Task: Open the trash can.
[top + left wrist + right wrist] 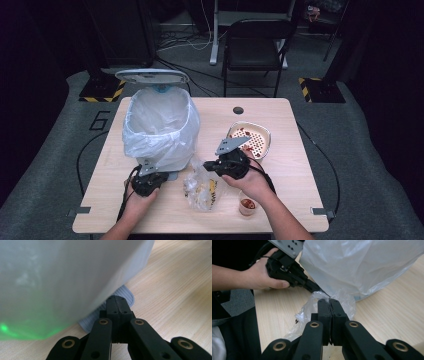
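Here, right gripper [329, 300] jaws pinched on clear plastic bag [342, 305], left gripper [117, 300] jaws closed empty beside bin liner [62, 277]

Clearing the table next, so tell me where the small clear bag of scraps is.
In the high view the clear bag lies at the table's front middle, just right of the lined bin and left of the sauce cup, pinched by the right tool.
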`<state>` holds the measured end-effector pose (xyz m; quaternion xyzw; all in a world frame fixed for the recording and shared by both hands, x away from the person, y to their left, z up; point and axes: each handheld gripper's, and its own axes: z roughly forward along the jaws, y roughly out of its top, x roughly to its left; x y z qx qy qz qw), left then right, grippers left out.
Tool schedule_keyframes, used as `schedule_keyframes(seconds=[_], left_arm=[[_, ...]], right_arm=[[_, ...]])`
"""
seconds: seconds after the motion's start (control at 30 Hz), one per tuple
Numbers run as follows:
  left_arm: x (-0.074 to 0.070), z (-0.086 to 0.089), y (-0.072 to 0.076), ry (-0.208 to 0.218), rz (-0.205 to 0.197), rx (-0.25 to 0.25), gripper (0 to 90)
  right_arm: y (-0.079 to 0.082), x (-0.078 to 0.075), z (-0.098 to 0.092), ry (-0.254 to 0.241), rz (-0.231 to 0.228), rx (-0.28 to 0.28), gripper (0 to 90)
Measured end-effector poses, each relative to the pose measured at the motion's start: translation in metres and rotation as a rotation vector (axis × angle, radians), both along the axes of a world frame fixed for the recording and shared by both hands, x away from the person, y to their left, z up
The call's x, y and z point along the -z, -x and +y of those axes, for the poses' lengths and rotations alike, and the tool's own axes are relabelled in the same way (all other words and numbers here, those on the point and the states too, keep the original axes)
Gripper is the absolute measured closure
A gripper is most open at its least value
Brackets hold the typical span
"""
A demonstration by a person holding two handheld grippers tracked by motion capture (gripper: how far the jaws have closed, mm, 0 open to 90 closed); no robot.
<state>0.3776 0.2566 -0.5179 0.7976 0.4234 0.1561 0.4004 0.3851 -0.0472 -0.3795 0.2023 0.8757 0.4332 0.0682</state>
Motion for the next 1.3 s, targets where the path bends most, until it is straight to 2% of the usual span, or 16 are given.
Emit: schedule_keyframes(seconds=[0.07, 0.2, 0.3, 0.37, 0.43, 0.53, 0.6, 0.63, 0.67, 0.8, 0.83, 0.93, 1.03, 1.13, 1.2, 1.3], left_arm=[[0.0, 0.0, 0.0, 0.0, 0.001, -0.001, 90.0], [0.0, 0.0, 0.0, -0.001, 0.0, -0.001, 90.0], [0.0, 0.0, 0.0, 0.0, 0.0, 0.0, 90.0], [0.0, 0.0, 0.0, 0.0, -0.001, 0.0, 90.0], [0.0, 0.0, 0.0, -0.003, -0.002, 0.003, 90.0], [0.0, 0.0, 0.0, -0.004, -0.005, 0.003, 90.0], [0.0, 0.0, 0.0, -0.003, -0.008, 0.003, 90.0], [0.0, 0.0, 0.0, -0.011, -0.006, 0.006, 90.0], [0.001, -0.001, 0.0, 0.006, -0.009, -0.002, 90.0], [0.0, 0.001, 0.0, -0.009, -0.007, 0.01, 90.0], [0.0, 0.0, 0.0, 0.003, -0.008, 0.002, 90.0], [0.0, 0.0, 0.0, 0.003, -0.01, 0.001, 90.0], [0.0, 0.0, 0.0, 0.004, -0.006, -0.001, 90.0], [0.0, 0.0, 0.0, -0.004, -0.004, 0.003, 90.0], [0.0, 0.0, 0.0, -0.001, -0.002, 0.004, 90.0], [0.0, 0.0, 0.0, 0.001, -0.001, 0.0, 90.0]], right_arm=[[-0.003, 0.006, 0.003, 0.006, 0.012, 0.001, 89.2], [-0.006, 0.018, 0.011, -0.042, 0.041, 0.002, 89.1], [-0.004, 0.022, 0.018, -0.047, 0.059, 0.005, 88.8], [0.0, 0.026, 0.023, -0.066, 0.073, 0.032, 88.2], [0.005, 0.033, 0.03, -0.065, 0.081, 0.054, 86.6], [0.015, 0.047, 0.043, -0.011, 0.068, 0.096, 79.7], [0.02, 0.054, 0.05, 0.011, 0.052, 0.094, 75.5], [0.023, 0.058, 0.053, 0.014, 0.05, 0.102, 71.1], [0.025, 0.061, 0.055, 0.028, 0.05, 0.105, 66.1], [0.027, 0.071, 0.059, 0.012, 0.073, 0.109, 50.7], [0.027, 0.073, 0.059, 0.007, 0.072, 0.113, 47.3], [0.029, 0.079, 0.061, -0.004, 0.071, 0.133, 38.4], [0.032, 0.089, 0.064, -0.007, 0.081, 0.154, 33.6], [0.036, 0.095, 0.067, 0.006, 0.06, 0.175, 30.3], [0.039, 0.101, 0.069, 0.023, 0.029, 0.184, 27.3], [0.04, 0.108, 0.07, 0.03, 0.038, 0.195, 25.1]])
